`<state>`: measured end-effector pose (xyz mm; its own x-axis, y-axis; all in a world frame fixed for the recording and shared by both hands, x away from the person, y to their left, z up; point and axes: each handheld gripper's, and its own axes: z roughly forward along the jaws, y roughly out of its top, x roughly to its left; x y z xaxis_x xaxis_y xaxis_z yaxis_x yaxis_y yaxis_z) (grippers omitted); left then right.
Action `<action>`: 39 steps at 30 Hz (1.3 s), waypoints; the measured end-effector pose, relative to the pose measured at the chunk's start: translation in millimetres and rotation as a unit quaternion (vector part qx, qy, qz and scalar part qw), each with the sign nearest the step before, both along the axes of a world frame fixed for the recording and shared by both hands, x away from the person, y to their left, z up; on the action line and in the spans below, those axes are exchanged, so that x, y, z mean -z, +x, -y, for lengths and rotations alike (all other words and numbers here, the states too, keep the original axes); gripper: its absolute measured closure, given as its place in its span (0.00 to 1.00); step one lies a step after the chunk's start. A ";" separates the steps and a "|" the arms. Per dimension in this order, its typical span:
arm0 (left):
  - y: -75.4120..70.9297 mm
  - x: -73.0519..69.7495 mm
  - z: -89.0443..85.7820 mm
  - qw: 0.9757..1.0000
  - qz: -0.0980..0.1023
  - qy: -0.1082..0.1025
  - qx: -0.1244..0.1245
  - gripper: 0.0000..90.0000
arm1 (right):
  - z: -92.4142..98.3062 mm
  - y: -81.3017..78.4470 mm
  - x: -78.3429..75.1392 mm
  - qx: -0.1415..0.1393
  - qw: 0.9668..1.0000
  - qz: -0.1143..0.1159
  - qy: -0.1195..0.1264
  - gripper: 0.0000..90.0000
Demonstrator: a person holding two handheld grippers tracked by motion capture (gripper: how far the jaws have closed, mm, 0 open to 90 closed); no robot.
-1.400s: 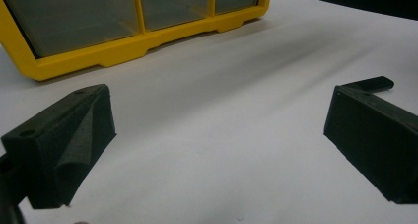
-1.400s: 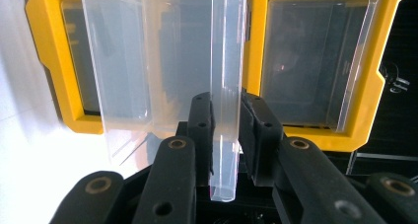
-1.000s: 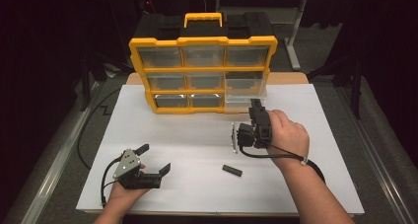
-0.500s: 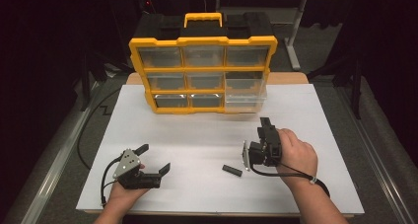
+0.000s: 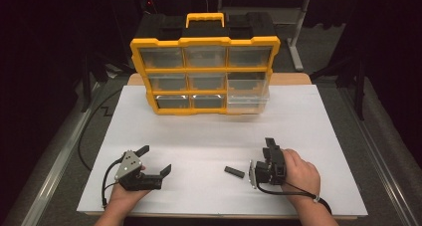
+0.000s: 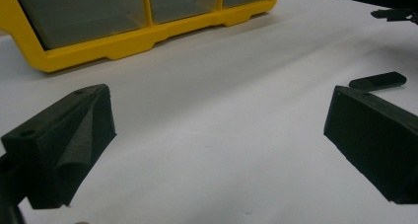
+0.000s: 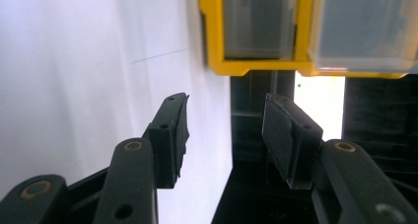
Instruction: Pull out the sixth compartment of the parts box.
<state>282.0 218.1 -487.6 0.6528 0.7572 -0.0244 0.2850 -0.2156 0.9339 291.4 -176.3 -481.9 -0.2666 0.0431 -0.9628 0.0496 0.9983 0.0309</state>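
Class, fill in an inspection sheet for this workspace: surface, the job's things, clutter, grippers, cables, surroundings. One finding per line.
Surface: white sheet covering the table.
Job's things: yellow organiser case standing upright at the far edge, its lower right drawer pulled out; small black part lying flat.
Clutter: nothing seen.
Grippers: left gripper open and empty, resting on the sheet; right gripper open and empty, tipped on its side just right of the part.
Cables: black cable running off the left edge.
Surroundings: dark floor, metal stand legs behind the case.
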 end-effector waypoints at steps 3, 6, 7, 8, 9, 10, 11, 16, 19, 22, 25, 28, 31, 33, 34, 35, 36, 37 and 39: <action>0.1 -0.2 0.3 1.000 0.001 -0.001 -0.002 0.00 | 3.0 -4.4 2.5 0.000 1.000 -0.004 -0.002 0.58; 0.5 0.0 1.2 1.000 -0.001 -0.003 0.000 0.00 | 10.6 -12.0 7.7 0.010 1.000 -0.010 0.003 0.58; 0.5 0.0 1.7 1.000 -0.001 -0.003 0.000 0.00 | 15.0 -15.8 8.4 0.013 1.000 -0.015 0.004 0.58; 0.6 0.1 1.9 1.000 -0.001 -0.003 0.000 0.00 | 17.7 -18.2 8.7 0.015 1.000 -0.015 0.005 0.58; 0.4 0.2 2.2 1.000 -0.003 -0.003 -0.001 0.00 | 20.2 -19.9 8.5 0.015 1.000 -0.016 0.004 0.58; 0.4 0.1 2.5 1.000 -0.003 -0.004 -0.003 0.00 | 22.3 -20.6 9.2 0.010 1.000 -0.011 0.005 0.58; 0.4 0.0 2.7 1.000 -0.003 -0.005 -0.003 0.00 | 24.9 -22.6 9.6 0.015 1.000 -0.015 0.007 0.57; 0.4 -0.7 3.6 1.000 0.001 -0.002 -0.007 0.00 | 30.7 -24.8 11.3 0.015 0.999 -0.027 0.012 0.55; 0.3 -0.6 2.8 1.000 0.001 0.002 -0.010 0.00 | 30.6 -24.3 13.0 0.012 1.000 -0.026 0.012 0.53; -0.1 -0.9 2.0 1.000 0.002 0.004 -0.012 0.00 | 29.6 -23.1 12.3 0.014 0.999 -0.036 0.014 0.48; -1.3 -1.0 1.5 1.000 0.004 0.005 -0.012 0.00 | 29.8 -22.7 12.0 0.016 0.999 -0.036 0.013 0.46; -1.5 -1.0 0.7 1.000 0.003 0.005 -0.011 0.00 | 30.5 -20.0 14.9 0.022 0.998 -0.049 0.015 0.40; -1.2 -1.2 0.3 1.000 0.002 0.004 -0.012 0.00 | 31.1 -18.2 17.0 0.027 0.998 -0.053 0.024 0.37; -1.4 -1.2 0.8 1.000 0.003 0.005 -0.011 0.00 | 32.0 -17.7 15.8 0.025 0.998 -0.054 0.019 0.33; -1.5 -1.2 1.0 1.000 0.004 0.004 -0.011 0.00 | 32.0 -17.7 15.8 0.025 0.998 -0.054 0.019 0.33; -1.5 -1.3 0.9 1.000 0.003 0.004 -0.011 0.00 | 32.7 -18.1 15.1 0.024 0.998 -0.053 0.020 0.30; -1.5 -1.4 0.8 1.000 0.004 0.004 -0.011 0.00 | 32.7 -18.1 15.1 0.024 0.998 -0.053 0.020 0.30; -1.5 -1.5 0.4 1.000 0.004 0.004 -0.012 0.00 | 33.4 -18.9 13.7 0.026 0.998 -0.054 0.021 0.29; -1.5 -1.5 0.1 1.000 0.003 0.004 -0.011 0.00 | 33.7 -19.6 13.3 0.027 0.998 -0.054 0.023 0.29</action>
<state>280.5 218.0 -486.1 0.6353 0.7721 -0.0143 0.2838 -0.2162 0.9342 271.8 -210.0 -495.2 -0.3649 0.1042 -0.9252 0.1081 0.9917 0.0691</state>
